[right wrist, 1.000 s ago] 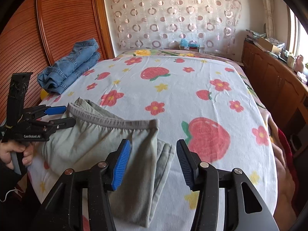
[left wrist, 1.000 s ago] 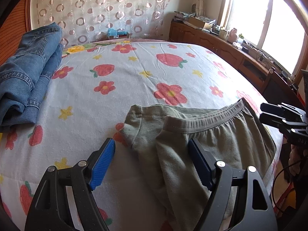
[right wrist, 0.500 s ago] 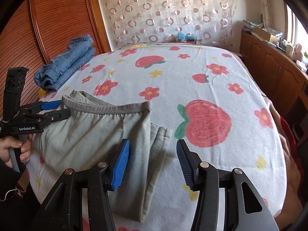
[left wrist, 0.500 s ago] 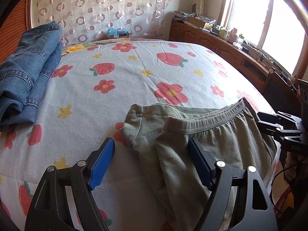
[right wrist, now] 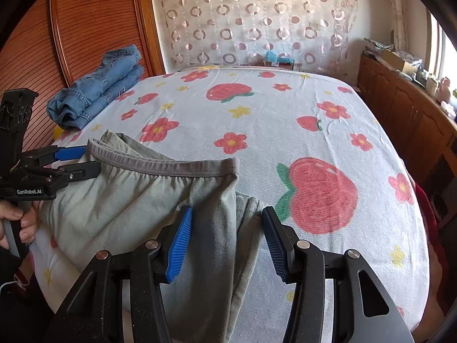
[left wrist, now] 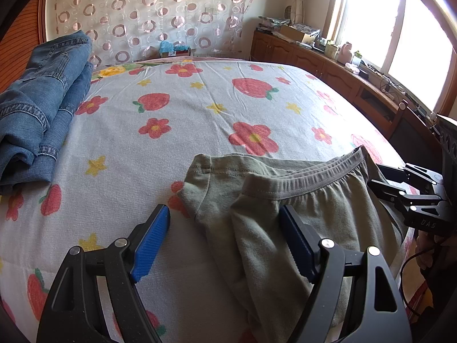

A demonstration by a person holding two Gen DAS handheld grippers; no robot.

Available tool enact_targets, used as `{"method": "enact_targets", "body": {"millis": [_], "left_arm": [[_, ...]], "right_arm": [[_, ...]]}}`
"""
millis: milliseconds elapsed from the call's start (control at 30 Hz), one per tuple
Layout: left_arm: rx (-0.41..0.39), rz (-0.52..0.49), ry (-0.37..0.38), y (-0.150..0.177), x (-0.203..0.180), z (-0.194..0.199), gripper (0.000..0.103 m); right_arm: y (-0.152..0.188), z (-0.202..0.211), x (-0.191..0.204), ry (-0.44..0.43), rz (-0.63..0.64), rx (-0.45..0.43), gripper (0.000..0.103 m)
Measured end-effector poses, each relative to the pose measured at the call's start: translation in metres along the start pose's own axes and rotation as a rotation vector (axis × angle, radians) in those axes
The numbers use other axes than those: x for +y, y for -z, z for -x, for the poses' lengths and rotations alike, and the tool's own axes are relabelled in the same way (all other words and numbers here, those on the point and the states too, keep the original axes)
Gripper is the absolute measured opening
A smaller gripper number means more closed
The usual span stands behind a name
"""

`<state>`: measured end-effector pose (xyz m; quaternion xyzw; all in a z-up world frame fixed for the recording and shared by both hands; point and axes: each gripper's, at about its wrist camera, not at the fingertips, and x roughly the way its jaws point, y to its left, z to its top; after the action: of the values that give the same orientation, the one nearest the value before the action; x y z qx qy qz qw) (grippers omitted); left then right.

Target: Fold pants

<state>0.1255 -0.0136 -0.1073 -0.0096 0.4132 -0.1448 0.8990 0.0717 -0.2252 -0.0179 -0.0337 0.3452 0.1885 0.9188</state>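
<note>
Left wrist view: the left gripper (left wrist: 222, 237) hovers as before, fingers wide and empty, over the near edge of the grey-green pants (left wrist: 288, 200) folded on the bed (left wrist: 200, 105); little has changed, so the fold looks settled.

Right wrist view: the right gripper (right wrist: 225, 240), fingers half apart and empty, straddles the pants' folded edge (right wrist: 228, 228). Open bedsheet lies ahead; folded jeans (right wrist: 100, 88) sit well apart.

Daylight floods in from the window (left wrist: 400, 37) at the upper right of the left wrist view, blown out to white glare. The bed sheet (left wrist: 200, 108) is evenly lit, with soft shadows under the gripper fingers. Both fisheye frames are sharp, bend straight lines near the edges, and darken at the corners.
</note>
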Motion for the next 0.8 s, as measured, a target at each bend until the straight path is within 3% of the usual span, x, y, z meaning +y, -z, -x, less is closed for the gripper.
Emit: {"method": "enact_targets", "body": {"millis": [333, 800], "left_arm": [[0.013, 0.044, 0.059, -0.012, 0.012, 0.001, 0.079], [0.027, 0.015, 0.078, -0.016, 0.011, -0.008, 0.063]], "right_arm": [[0.006, 0.003, -0.002, 0.000, 0.008, -0.027, 0.051], [0.006, 0.003, -0.004, -0.006, 0.000, -0.030, 0.047]]}}
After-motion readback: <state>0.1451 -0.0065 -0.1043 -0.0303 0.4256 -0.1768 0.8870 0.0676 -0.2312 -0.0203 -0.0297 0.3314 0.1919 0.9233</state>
